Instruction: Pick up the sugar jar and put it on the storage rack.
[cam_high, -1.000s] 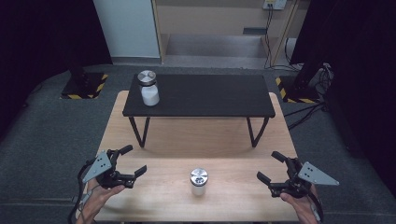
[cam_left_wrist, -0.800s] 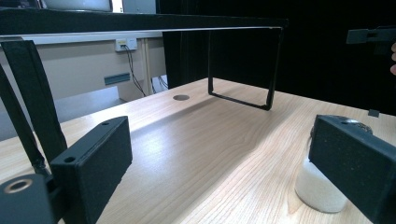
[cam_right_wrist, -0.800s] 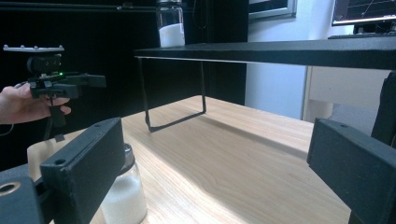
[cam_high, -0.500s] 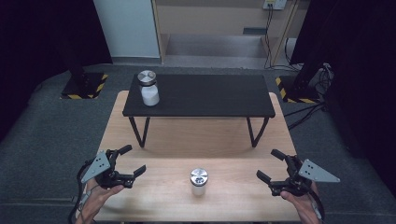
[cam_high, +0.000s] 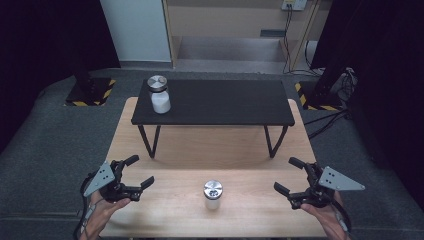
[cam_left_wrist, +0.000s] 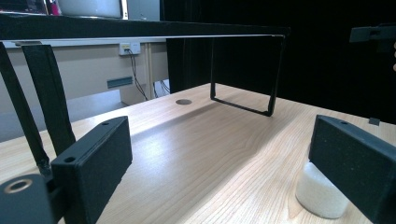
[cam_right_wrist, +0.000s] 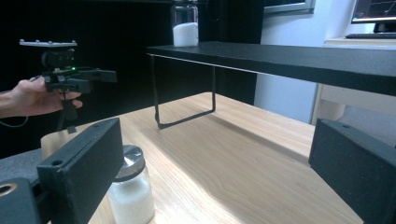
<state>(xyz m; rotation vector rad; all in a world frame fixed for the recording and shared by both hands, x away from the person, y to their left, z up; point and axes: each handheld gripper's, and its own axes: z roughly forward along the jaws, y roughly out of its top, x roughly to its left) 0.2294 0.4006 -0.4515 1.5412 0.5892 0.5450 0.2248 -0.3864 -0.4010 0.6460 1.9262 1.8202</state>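
Flanking jar (cam_high: 212, 194), hands (cam_high: 112, 205) low (jaws apart)

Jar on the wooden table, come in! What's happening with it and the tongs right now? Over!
Left tongs open, right tongs open, both empty. Jar upright between them, untouched. Nothing in the way; second jar up on black shelf.

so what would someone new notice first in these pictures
Probably the small jar with the silver lid, standing alone at the near edge of the wooden table, midway between the left tool and the right tool, both open and empty. Next comes its twin jar on the left end of the black shelf that stands on the table.
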